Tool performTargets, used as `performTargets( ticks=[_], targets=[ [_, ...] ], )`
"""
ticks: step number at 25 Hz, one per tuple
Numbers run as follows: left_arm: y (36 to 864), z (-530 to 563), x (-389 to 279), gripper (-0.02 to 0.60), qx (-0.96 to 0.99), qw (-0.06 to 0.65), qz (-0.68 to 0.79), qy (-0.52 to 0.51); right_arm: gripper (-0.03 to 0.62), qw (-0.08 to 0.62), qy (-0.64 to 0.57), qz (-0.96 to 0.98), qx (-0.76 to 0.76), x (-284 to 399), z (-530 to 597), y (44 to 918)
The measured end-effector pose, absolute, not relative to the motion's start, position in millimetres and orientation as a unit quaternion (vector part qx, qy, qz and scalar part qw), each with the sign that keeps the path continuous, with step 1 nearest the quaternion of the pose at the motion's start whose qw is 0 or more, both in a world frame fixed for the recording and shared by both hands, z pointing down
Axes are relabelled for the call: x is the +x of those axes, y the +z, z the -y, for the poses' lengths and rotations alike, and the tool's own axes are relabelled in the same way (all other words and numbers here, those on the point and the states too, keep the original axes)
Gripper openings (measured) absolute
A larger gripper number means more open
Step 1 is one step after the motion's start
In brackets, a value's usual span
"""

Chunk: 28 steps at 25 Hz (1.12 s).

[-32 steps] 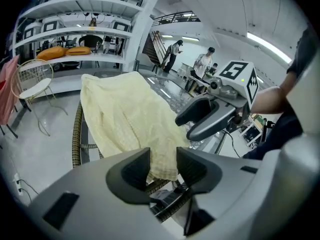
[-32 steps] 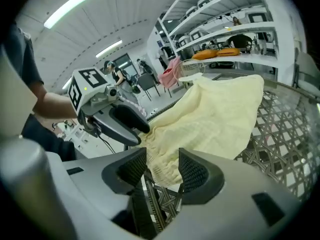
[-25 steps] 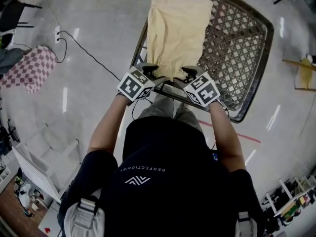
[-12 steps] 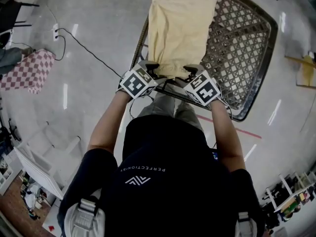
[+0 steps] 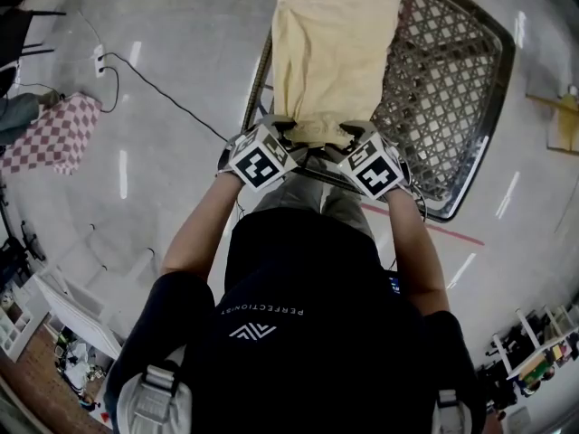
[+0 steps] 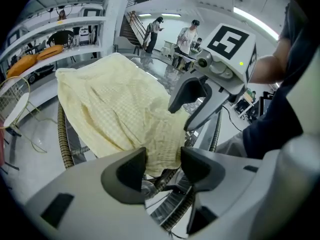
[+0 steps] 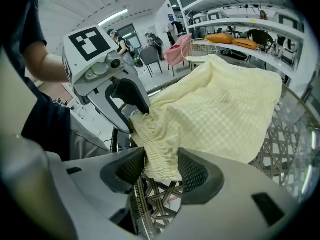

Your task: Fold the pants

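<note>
1. Slight roll of the left gripper [image 5: 284, 132] since a second ago, with its marker cube turned more squarely upward. Otherwise both grippers much where they were, side by side at the near edge of the tabletop [image 5: 448, 80].
2. Nearest of all, a dark shirt [image 5: 298, 333], with both forearms reaching forward.
3. Left fingers [image 6: 131, 170] apart after just closing a little, the near hem of the pants [image 5: 330, 57] between them, not pinched.
4. Right gripper [image 5: 349, 136] with fingers [image 7: 195, 173] apart after just opening, the gathered waistband lying loose between them.
5. Pale yellow pants lying flat on the left part of the tabletop, waistband at the near edge, the rest stretching away.
6. Woven lattice tabletop with a dark rim, bare to the right of the pants.
7. Farther left on the floor [image 5: 190, 34], a pink checked cloth [image 5: 54, 134] and a dark cable [image 5: 167, 98].
</note>
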<state>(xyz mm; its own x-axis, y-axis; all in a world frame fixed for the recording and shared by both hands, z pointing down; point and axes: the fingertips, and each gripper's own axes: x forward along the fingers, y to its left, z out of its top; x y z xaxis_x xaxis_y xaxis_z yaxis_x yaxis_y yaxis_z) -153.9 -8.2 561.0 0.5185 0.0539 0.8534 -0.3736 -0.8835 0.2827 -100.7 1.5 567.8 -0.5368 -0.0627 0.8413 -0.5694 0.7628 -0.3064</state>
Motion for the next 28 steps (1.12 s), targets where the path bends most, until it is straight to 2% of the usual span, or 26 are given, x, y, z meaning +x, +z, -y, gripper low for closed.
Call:
performTargets(
  ticks=[6,11,12,13,14,19,28],
  targets=[
    [560,12,-156,0.203,0.845,0.22,0.1,0.477,0.209,0.447,0.281,0.824,0.205,-101,2,567],
    [560,15,-157,0.183,0.841,0.25,0.114,0.466,0.194,0.434,0.293,0.826,0.207,-100,4,567],
    [561,15,-156,0.171,0.838,0.255,0.116,0.468,0.183,0.431,0.298,0.827,0.206,-100,4,567],
    [562,16,-155,0.12,0.835,0.259,0.117,0.471,0.168,0.429,0.302,0.827,0.204,-100,3,568],
    [563,16,-155,0.115,0.833,0.263,0.117,0.473,0.154,0.429,0.304,0.826,0.2,-100,2,568],
    [553,17,-152,0.109,0.828,0.274,0.119,0.475,0.121,0.433,0.296,0.832,0.184,-99,0,558],
    [534,-15,-139,0.107,0.826,0.288,0.123,0.469,0.114,0.429,0.299,0.837,0.162,-87,-29,539]
  ],
)
